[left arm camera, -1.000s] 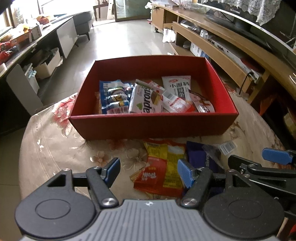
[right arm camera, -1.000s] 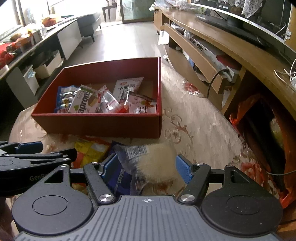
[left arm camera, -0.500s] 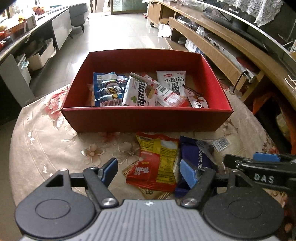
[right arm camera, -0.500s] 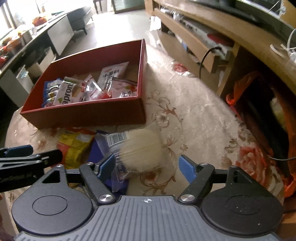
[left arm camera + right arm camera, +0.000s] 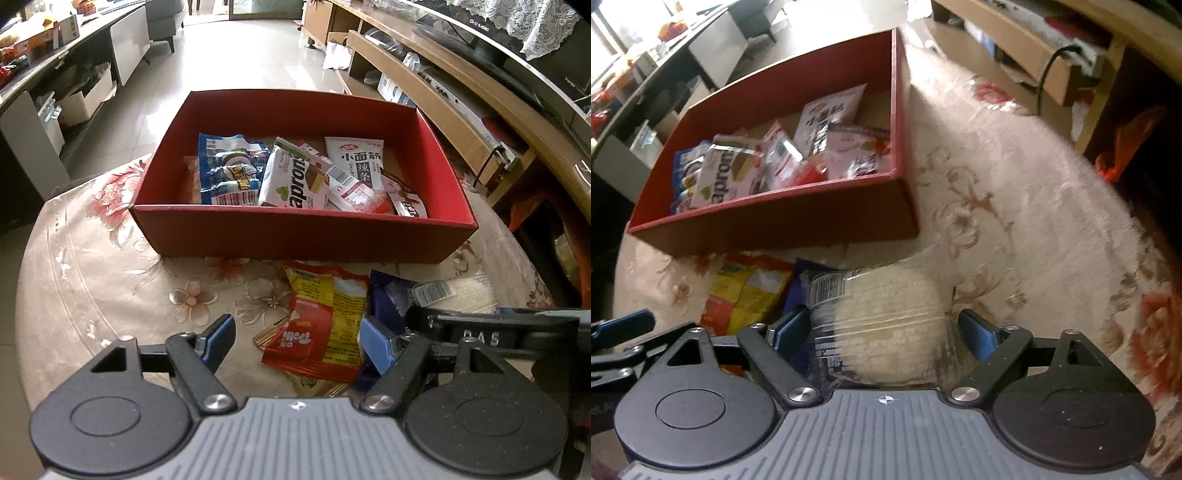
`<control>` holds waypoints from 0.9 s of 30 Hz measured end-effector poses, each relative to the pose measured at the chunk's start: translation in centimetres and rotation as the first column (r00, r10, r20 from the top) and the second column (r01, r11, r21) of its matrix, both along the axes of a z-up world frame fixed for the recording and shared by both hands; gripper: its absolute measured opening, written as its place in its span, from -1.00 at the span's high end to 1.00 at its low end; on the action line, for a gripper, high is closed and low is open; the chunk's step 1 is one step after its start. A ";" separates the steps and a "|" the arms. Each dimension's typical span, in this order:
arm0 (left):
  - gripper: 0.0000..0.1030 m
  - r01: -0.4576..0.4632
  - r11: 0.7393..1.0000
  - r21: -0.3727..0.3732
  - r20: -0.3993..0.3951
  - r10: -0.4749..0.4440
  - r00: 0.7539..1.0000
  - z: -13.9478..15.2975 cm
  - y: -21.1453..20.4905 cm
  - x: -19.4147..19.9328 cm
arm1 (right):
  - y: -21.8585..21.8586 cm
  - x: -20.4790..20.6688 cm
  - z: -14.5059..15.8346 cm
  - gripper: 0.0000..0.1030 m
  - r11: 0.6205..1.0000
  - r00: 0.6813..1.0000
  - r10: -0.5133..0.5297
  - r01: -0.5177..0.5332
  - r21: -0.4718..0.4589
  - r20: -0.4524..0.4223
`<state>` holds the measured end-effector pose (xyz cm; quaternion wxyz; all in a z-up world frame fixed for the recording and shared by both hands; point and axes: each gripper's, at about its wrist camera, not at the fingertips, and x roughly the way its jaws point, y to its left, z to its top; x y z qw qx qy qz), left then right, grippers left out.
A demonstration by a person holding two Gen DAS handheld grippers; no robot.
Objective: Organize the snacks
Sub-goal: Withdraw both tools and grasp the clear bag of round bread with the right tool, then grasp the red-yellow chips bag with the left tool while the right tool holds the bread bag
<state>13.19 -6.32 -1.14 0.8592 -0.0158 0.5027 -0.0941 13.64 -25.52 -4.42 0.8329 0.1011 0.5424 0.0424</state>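
Observation:
A red box [image 5: 295,236] on the round table holds several snack packets; it also shows in the right wrist view [image 5: 775,218]. In front of it lie a red-and-yellow packet [image 5: 321,325], a dark blue wafer packet [image 5: 388,299] and a clear pack of round white rice cakes [image 5: 886,317]. My left gripper [image 5: 299,343] is open above the red-and-yellow packet. My right gripper [image 5: 882,332] is open with the rice cake pack between its fingers; whether the pads touch it I cannot tell. The right gripper also shows in the left wrist view [image 5: 498,332].
The table carries a beige floral cloth [image 5: 92,266]. A long wooden TV cabinet [image 5: 461,85] runs along the right. A white cabinet and clutter [image 5: 74,81] stand at the left. A cable [image 5: 1045,81] hangs near the cabinet.
My right gripper has dropped closer to the table and moved forward, so the rice cake pack now sits between its fingers. My left gripper has lifted and tilted slightly, still open.

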 end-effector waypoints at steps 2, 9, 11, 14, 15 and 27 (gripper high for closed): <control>-0.48 -0.002 1.000 -0.003 0.001 0.002 1.000 0.1 0.1 0.0 | 0.6 -0.3 0.4 -0.57 1.000 1.000 0.024 -0.024 -0.020 0.010; -0.49 -0.008 1.000 0.007 -0.010 0.008 1.000 -0.5 0.3 0.2 | 1.2 -2.5 0.9 -0.38 0.994 0.997 0.071 -0.069 -0.080 0.022; -0.49 -0.012 1.000 0.010 -0.020 0.012 1.000 -0.9 0.2 0.4 | 0.9 -3.1 1.4 -0.37 0.993 0.997 0.073 -0.071 -0.093 0.027; -0.49 -0.012 1.000 0.004 -0.028 0.012 1.000 -1.5 -0.5 0.7 | 0.1 -4.2 1.6 -0.37 0.992 0.998 0.060 -0.055 -0.113 0.036; -0.49 -0.011 1.000 -0.001 -0.029 0.011 1.000 -1.7 -0.9 1.0 | -0.2 -4.4 1.6 -0.37 0.993 0.998 0.053 -0.048 -0.112 0.036; -0.17 -0.036 0.995 0.092 -0.050 0.041 0.998 -4.9 -3.4 2.6 | -2.5 -4.6 1.4 -0.37 0.996 1.000 0.011 -0.009 -0.085 0.023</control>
